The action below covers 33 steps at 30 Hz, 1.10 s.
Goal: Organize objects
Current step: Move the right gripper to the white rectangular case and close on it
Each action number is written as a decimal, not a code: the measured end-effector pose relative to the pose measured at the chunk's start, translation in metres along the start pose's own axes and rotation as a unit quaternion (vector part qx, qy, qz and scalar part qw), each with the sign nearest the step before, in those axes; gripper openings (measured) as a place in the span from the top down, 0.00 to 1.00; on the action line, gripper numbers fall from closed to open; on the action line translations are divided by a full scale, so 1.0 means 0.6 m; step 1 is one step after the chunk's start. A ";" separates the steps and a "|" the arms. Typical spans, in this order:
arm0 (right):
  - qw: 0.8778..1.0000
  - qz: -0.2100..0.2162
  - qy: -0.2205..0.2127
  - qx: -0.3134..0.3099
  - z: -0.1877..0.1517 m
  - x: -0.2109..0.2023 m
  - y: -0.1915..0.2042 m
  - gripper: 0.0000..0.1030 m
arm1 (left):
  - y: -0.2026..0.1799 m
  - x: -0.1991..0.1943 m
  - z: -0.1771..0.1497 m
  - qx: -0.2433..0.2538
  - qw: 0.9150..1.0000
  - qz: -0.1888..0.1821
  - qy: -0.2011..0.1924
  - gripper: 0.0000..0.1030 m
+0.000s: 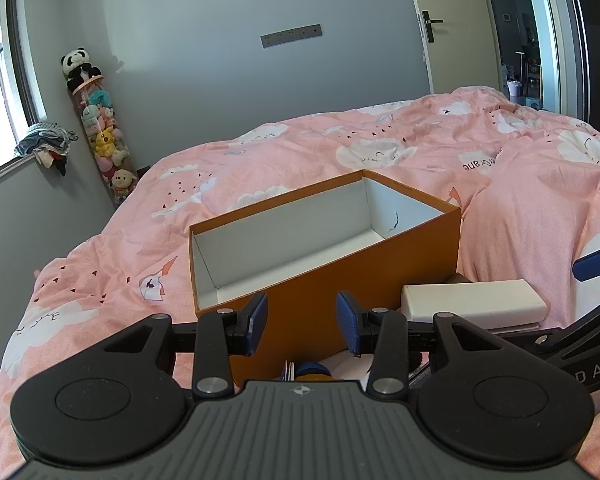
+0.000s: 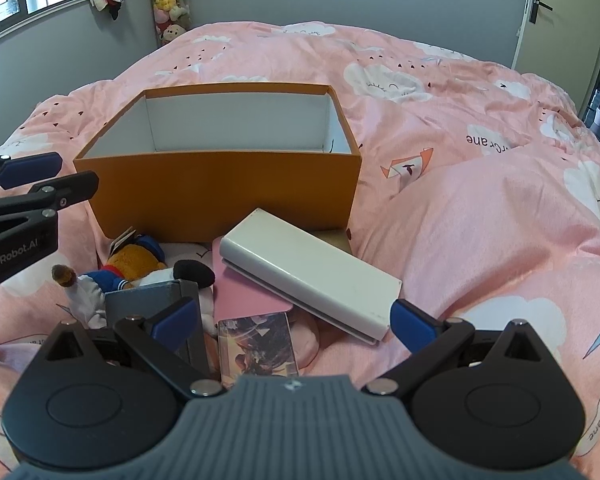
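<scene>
An open orange box with a white, bare inside sits on a pink cloud-print duvet. Just in front of the box lie a white case, a pink book, a picture card, a grey case partly hidden behind a finger, and a plush toy whose shape is hard to read. The right gripper stands wide open above them, holding nothing; the left gripper is partly open and empty before the box wall. Beyond the box are grey walls, a window and a door.
</scene>
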State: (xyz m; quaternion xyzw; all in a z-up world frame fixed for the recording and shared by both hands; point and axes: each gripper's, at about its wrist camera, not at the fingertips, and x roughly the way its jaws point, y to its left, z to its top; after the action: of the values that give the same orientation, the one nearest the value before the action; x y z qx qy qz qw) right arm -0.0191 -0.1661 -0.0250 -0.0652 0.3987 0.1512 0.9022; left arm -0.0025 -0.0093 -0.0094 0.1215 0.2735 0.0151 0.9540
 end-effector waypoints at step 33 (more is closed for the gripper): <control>0.982 0.039 0.064 -0.176 0.054 0.108 -0.018 0.44 | -0.007 0.111 0.019 0.045 0.992 -0.071 0.097 0.55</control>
State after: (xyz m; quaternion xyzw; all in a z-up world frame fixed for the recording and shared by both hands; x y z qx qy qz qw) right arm 0.0485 -0.1542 -0.0511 -0.2168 0.4255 0.2490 0.8426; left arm 0.0598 -0.0097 -0.0358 0.1424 0.3733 -0.0533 0.9152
